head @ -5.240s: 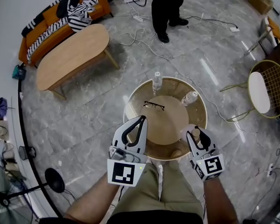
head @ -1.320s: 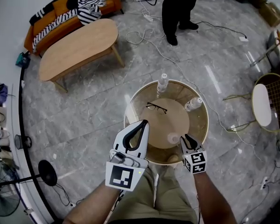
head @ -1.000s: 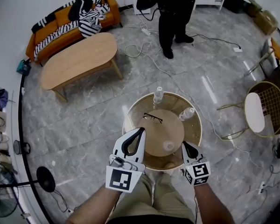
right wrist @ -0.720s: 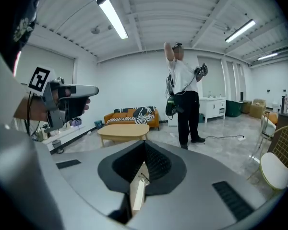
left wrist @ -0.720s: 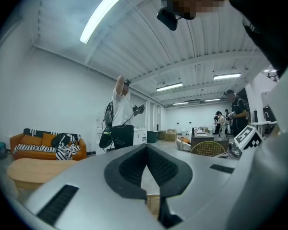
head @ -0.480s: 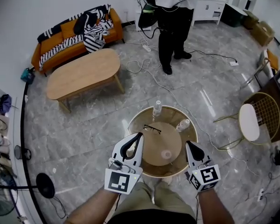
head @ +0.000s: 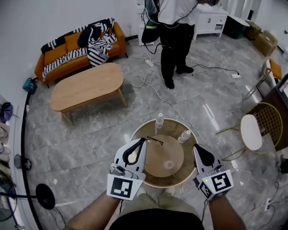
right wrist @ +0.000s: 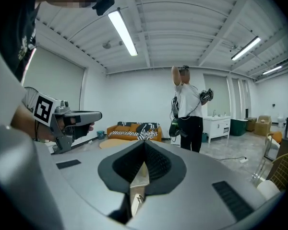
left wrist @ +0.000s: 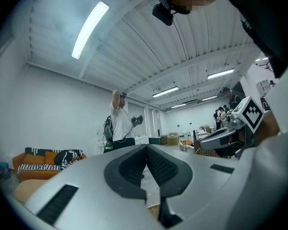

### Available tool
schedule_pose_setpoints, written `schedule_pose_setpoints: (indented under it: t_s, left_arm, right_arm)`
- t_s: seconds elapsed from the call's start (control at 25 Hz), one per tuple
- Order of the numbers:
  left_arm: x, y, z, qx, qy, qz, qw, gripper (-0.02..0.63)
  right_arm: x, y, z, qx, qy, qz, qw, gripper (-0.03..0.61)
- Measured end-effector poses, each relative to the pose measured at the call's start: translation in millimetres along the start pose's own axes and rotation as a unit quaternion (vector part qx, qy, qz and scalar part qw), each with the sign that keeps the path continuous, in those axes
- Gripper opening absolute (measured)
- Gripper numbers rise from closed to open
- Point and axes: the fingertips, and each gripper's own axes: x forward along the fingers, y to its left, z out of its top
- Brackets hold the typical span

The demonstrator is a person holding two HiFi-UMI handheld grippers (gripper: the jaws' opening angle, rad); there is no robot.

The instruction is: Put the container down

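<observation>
The container (head: 169,165), a small clear cup, stands upright on the wooden top of the round table (head: 143,127), near its front edge. Neither gripper touches it. My right gripper (head: 196,147) hovers above the table's right rim, jaws shut and empty; in the right gripper view its tips (right wrist: 144,143) meet with nothing between. My left gripper (head: 143,140) hangs over the table's left side, also shut and empty, tips (left wrist: 146,146) together. Both grippers point level across the room, well above the table.
A pair of glasses (head: 153,140), an upright bottle (head: 159,122) and a lying bottle (head: 184,136) share the table. A person (head: 175,28) stands beyond it among floor cables (head: 153,87). An oval coffee table (head: 89,86), an orange sofa (head: 72,54) and a wire chair (head: 259,128) surround it.
The right gripper let go of the container and drew back from it. Both grippers and the head have risen away from the table; the container stays where it stood.
</observation>
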Motion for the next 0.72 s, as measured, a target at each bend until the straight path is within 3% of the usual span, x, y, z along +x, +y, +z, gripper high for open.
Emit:
schedule_pose_setpoints:
  t_s: [0.72]
  left_arm:
    - [-11,-11,34,0.009,-0.027,-0.005,0.9996,0.015]
  right_arm:
    - [-20,20,23,-0.005,-0.010,0.019,1.000,0.012]
